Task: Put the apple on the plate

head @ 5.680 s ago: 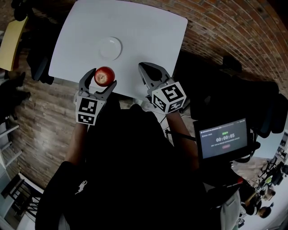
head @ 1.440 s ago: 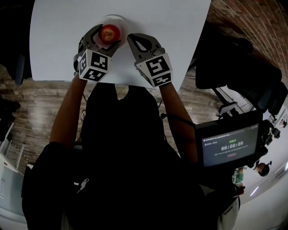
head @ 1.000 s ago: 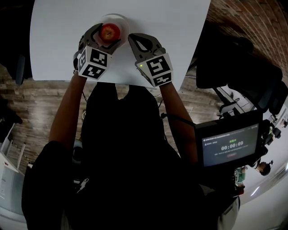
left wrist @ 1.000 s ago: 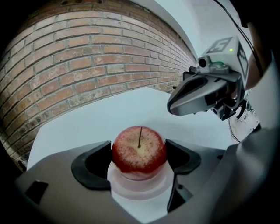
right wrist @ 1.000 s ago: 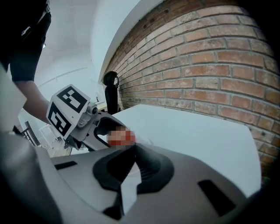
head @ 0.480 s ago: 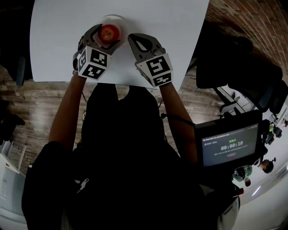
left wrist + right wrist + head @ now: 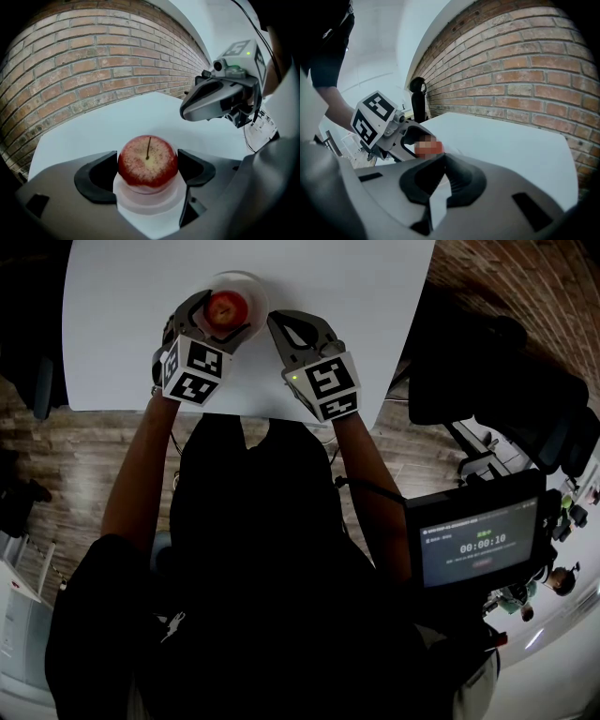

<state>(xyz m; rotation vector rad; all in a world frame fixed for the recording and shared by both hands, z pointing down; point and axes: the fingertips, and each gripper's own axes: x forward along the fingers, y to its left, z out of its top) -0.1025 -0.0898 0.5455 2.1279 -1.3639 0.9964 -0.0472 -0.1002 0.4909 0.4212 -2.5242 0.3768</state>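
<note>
A red apple rests on a small white plate near the front of the white table. My left gripper is shut on the apple, one jaw against each side. In the left gripper view the apple stands stem up on the plate, with the black pads touching it. My right gripper hovers just right of the plate, shut and holding nothing. The right gripper view shows its jaws closed, and the left gripper beyond them.
A brick wall runs behind the table. The table's near edge lies just under my wrists. A black chair stands to the right, and a screen with a timer sits lower right.
Since 5.7 s ago the left gripper carried the apple from the table's edge onto the plate. Over the last second nothing has visibly moved.
</note>
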